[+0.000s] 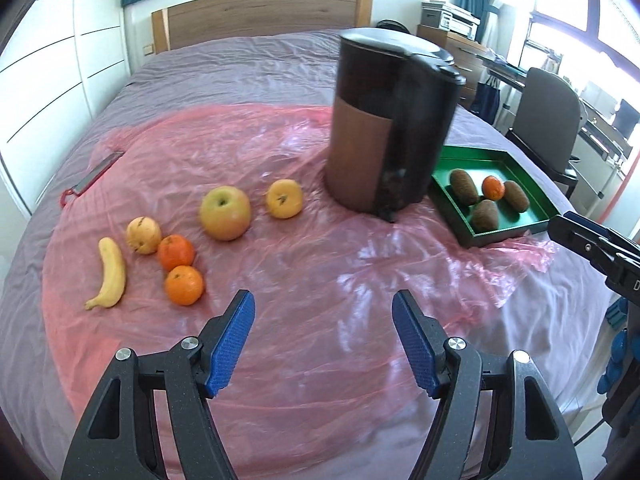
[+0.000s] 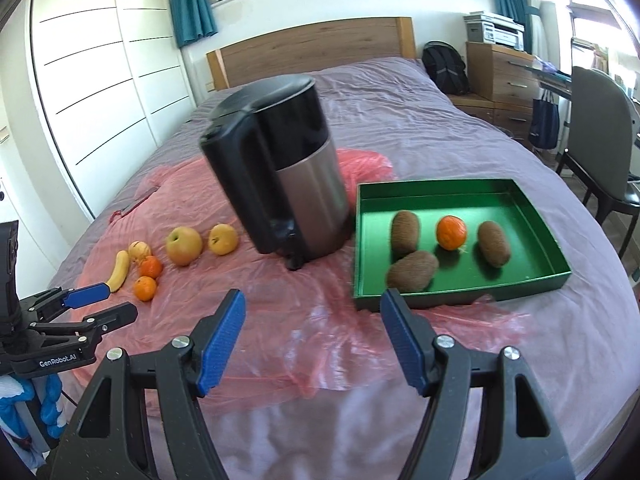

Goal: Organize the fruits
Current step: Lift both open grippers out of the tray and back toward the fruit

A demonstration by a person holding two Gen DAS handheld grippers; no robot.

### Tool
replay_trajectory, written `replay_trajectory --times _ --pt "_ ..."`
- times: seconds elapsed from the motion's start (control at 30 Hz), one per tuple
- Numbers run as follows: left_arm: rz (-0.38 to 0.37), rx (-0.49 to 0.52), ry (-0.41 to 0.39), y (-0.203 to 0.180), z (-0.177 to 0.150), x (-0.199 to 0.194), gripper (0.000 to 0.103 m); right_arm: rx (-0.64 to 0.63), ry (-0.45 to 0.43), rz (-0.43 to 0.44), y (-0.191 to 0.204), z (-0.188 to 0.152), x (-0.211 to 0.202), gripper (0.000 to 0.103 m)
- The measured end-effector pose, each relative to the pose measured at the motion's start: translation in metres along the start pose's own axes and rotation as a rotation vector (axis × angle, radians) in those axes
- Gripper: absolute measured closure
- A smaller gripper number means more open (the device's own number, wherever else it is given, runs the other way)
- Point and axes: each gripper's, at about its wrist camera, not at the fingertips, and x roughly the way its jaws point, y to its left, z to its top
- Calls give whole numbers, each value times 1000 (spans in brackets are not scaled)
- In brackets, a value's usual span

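Note:
A green tray [image 2: 556, 276] on the bed holds three kiwis [image 2: 405, 231] and one orange [image 2: 451, 233]; it also shows in the left wrist view [image 1: 508, 234]. Loose fruit lies on pink plastic at the left: a banana [image 1: 110, 274], two oranges [image 1: 184, 285], a large apple [image 1: 225, 213] and two yellowish fruits [image 1: 284, 199]. My left gripper [image 1: 323, 320] is open and empty, hovering over the plastic right of the oranges. My right gripper [image 2: 313, 320] is open and empty, just in front of the tray's near left corner.
A black and steel kettle [image 2: 288, 176] stands between the loose fruit and the tray. A red-handled flat tool [image 1: 94, 176] lies at the plastic's far left. A chair [image 2: 600, 148], drawers and a backpack stand right of the bed.

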Motion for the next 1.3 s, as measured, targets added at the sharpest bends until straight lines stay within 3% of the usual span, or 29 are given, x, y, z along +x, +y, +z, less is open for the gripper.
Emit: replay_trajectory --times 0.2,0.67,0.9,1.3 --pt "34 -60 -9 36 -14 -5 30 -34 21 25 31 -3 11 0" --pt "98 -228 -36 118 -44 -8 30 -157 61 117 119 -5 59 0" --pt "127 -309 -21 154 -48 14 30 -182 98 151 144 -3 100 0" --pt "90 -325 48 163 -27 82 30 -219 136 112 162 24 175 0"
